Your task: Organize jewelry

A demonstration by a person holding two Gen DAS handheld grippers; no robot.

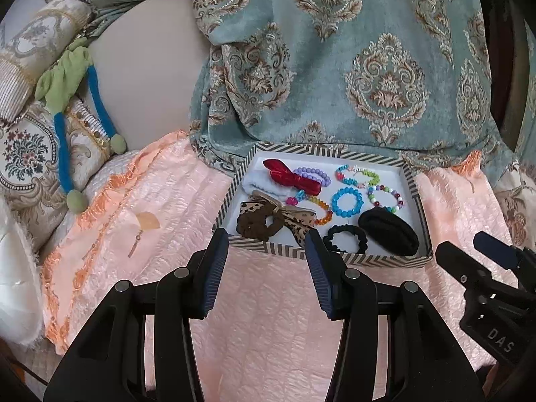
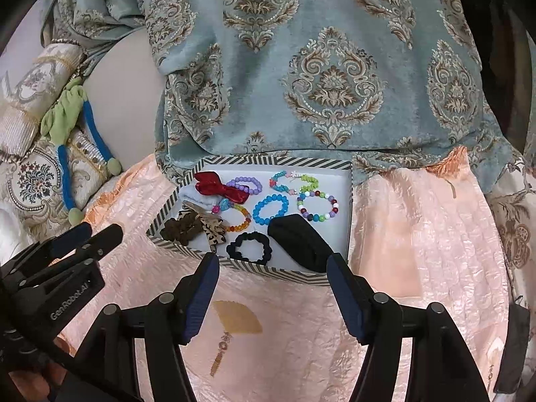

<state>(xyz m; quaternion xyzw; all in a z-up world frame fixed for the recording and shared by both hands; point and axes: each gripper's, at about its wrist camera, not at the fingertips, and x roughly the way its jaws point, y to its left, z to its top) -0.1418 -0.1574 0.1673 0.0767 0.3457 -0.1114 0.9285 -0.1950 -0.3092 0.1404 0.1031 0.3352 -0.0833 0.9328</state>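
Box (image 1: 415,181): striped, open, on the pink cloth (image 1: 268,318), at 12 o'clock from both grippers.
Inside: blue bracelet (image 1: 347,202) in the middle; red bow (image 1: 288,176) at 10 o'clock of it; purple bracelet (image 1: 313,174) touching the bow; black scrunchie (image 1: 345,238) at 6 o'clock; black pad (image 1: 388,232) at 4 o'clock; leopard bow (image 1: 294,217) at 8 o'clock.
Left gripper (image 1: 266,249): jaws apart, nothing between, just short of the box's near wall.
Right gripper (image 2: 273,269): jaws apart, empty, at the near wall.
Behind: teal cover (image 1: 368,67).

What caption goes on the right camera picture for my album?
Open right claw hovers before a striped box of bead bracelets and hair ties on peach cloth.
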